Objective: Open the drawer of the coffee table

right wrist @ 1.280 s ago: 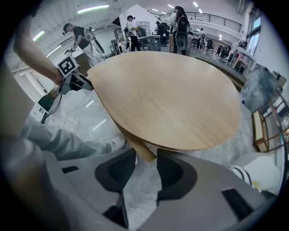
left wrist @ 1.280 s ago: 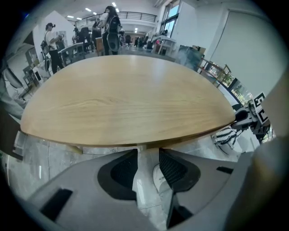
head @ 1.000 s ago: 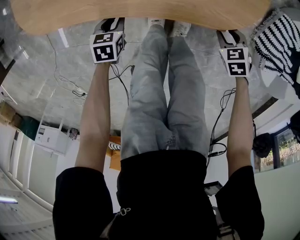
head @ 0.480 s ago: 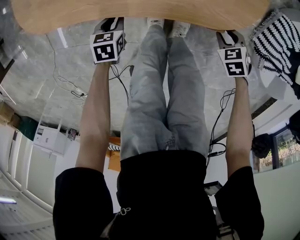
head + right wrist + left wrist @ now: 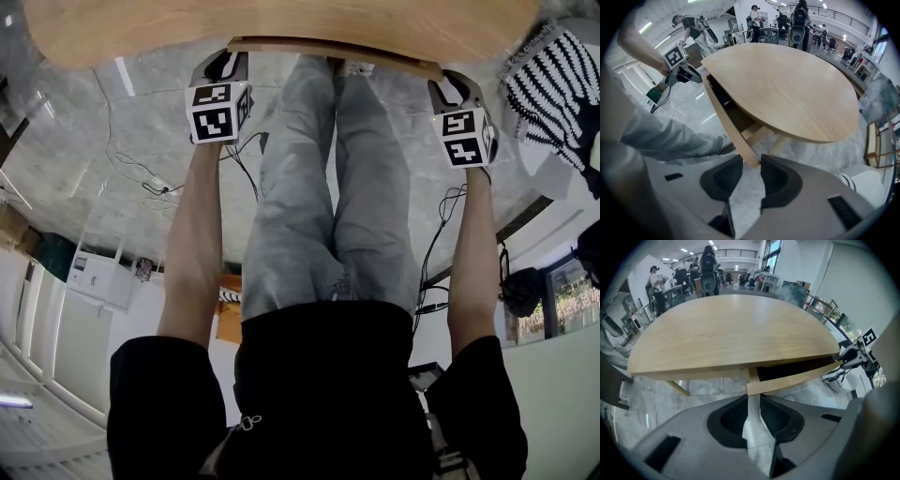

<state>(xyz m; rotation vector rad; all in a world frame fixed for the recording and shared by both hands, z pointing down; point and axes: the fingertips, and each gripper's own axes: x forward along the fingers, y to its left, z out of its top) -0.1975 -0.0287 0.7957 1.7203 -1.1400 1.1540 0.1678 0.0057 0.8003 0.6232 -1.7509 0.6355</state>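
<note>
Head view – drawer [image 5: 333, 49] at 12 o'clock peeks from under the bench [image 5: 281, 19], barely open; left tool [image 5: 225, 56] and right tool [image 5: 445, 82], jaws just narrowed, pinch its front ends – most pulling remains.

Coffee table [image 5: 731, 329], drawer [image 5: 792, 379]: pale smooth matt wood; floor [image 5: 141, 122]: glossy grey stone.

**A:** what are the arms doing here?

**B:** both stretch straight up the frame, left gripper [image 5: 225, 64] upper left, right gripper [image 5: 451, 86] upper right. Both sets of jaws have just been closing, each pinching one end of the drawer front [image 5: 328, 45].
</note>
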